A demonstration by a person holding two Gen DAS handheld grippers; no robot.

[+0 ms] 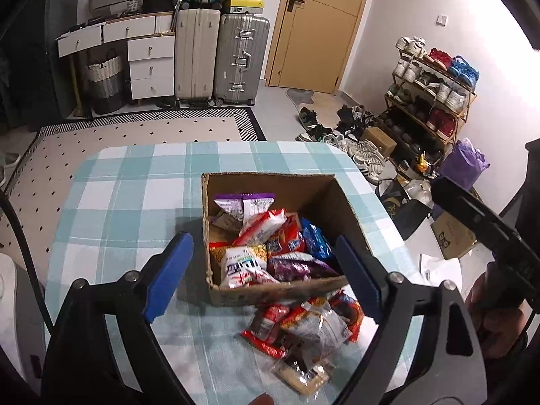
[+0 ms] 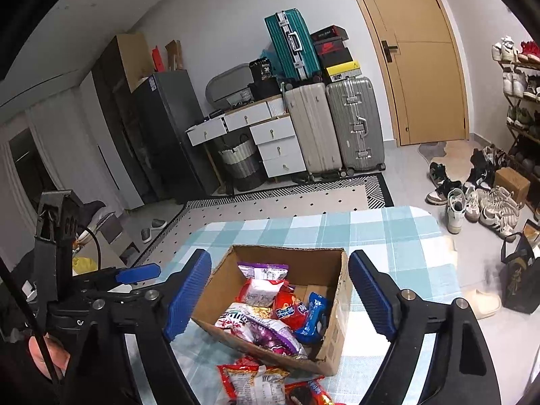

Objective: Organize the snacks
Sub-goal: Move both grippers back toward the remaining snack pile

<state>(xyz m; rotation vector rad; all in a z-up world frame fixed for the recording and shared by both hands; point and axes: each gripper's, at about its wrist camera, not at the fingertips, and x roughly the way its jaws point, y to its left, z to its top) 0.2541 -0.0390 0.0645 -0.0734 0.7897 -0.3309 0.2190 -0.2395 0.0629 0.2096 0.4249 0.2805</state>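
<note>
Box (image 1: 270, 236) nearly full, loose packets (image 1: 303, 330) at 6 o'clock. Left gripper (image 1: 266, 276) and right gripper (image 2: 280, 300) gape wide, empty. Risk: slick wrappers slip, box tips.

One cardboard box (image 1: 270, 229), three suitcases (image 1: 241, 57), two open-jawed grippers (image 1: 266, 273).

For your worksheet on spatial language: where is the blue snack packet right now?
The blue packet lies inside the cardboard box, on its right side beside a red packet; both wrist views show it.
</note>
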